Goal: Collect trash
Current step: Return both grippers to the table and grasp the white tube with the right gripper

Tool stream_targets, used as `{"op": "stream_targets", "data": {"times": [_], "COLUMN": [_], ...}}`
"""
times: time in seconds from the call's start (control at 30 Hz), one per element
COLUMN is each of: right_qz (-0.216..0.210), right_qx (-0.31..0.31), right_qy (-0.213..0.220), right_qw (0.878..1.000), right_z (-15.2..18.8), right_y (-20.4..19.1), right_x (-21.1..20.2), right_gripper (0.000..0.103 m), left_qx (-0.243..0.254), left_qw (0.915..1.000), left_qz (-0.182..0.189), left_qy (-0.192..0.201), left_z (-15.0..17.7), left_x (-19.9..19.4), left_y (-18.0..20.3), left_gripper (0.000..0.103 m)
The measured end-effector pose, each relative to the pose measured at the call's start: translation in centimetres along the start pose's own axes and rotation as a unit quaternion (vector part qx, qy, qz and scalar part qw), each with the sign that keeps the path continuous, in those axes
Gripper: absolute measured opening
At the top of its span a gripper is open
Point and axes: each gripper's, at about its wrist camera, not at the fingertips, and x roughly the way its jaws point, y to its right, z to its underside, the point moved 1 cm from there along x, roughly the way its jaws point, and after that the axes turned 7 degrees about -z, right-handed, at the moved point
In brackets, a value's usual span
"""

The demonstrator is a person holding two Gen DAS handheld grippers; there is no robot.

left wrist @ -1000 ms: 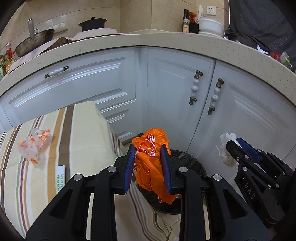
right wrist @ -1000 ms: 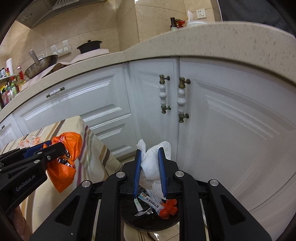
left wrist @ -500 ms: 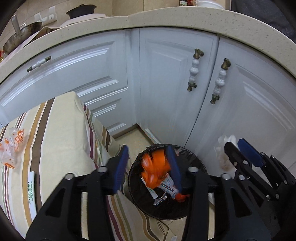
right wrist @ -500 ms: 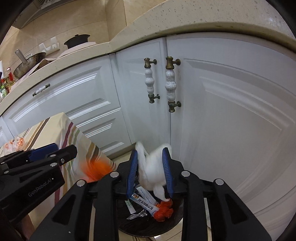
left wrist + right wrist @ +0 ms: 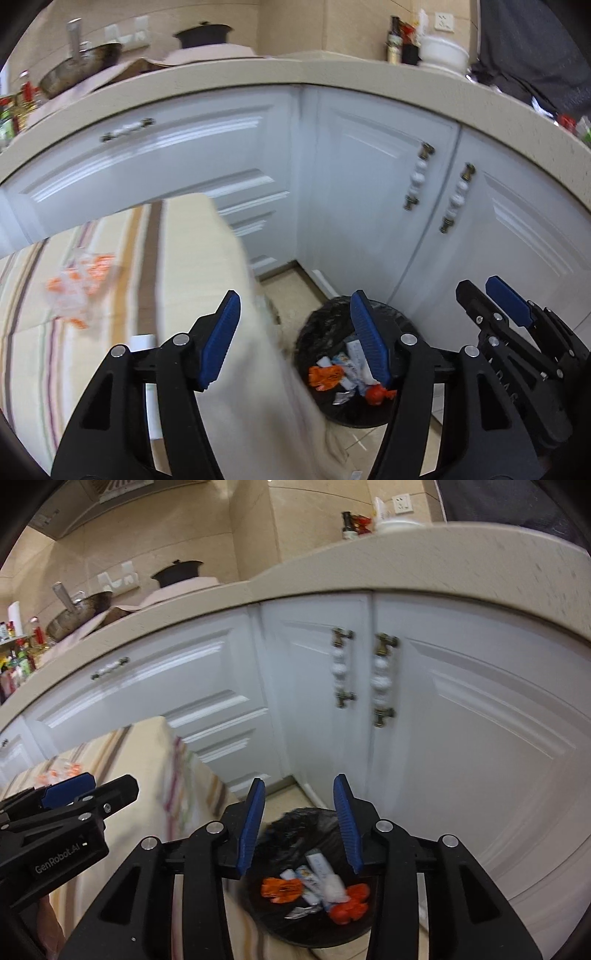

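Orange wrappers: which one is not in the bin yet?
The orange-and-clear wrapper lying on the striped tablecloth; the other orange pieces already lie inside the black bin.

Legible marking: "GenRobot.AI", white lettering on the black side of the left gripper (image 5: 88, 794) body, right wrist view. Partial raised letters, apparently "DAS", on the black side of the right gripper (image 5: 491, 299), left wrist view; reading uncertain. Print on the wrappers in the trash bin (image 5: 295, 818) is blurred, unreadable.
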Motion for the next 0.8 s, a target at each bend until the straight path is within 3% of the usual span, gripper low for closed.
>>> {"op": "stream_targets", "data": {"times": [0.27, 0.5, 0.8], "right_qz": [-0.061, -0.111, -0.135], "right_qx": [-0.019, -0.057, -0.085], "right_qy": [0.000, -0.024, -0.067], "right_qw": [0.998, 0.992, 0.985], "right_z": [0.1, 1.6, 4.0], "right_y": [-7.5, -14.4, -19.9], "right_x": [-0.9, -0.6, 0.5], "right_gripper": [0.043, 0.043, 0.043], "left_qx": [-0.050, -0.090, -0.127], "left_qw": [0.9971, 0.9891, 0.9778], "left_qz": [-0.057, -0.117, -0.165], "left_qy": [0.004, -0.004, -0.021], "left_z": [1.1, 3.4, 7.1], "left_x": [-3.2, -5.0, -6.6], "left_y": [-9.1, -17.6, -25.2], "left_gripper": [0.061, 0.061, 0.061]}}
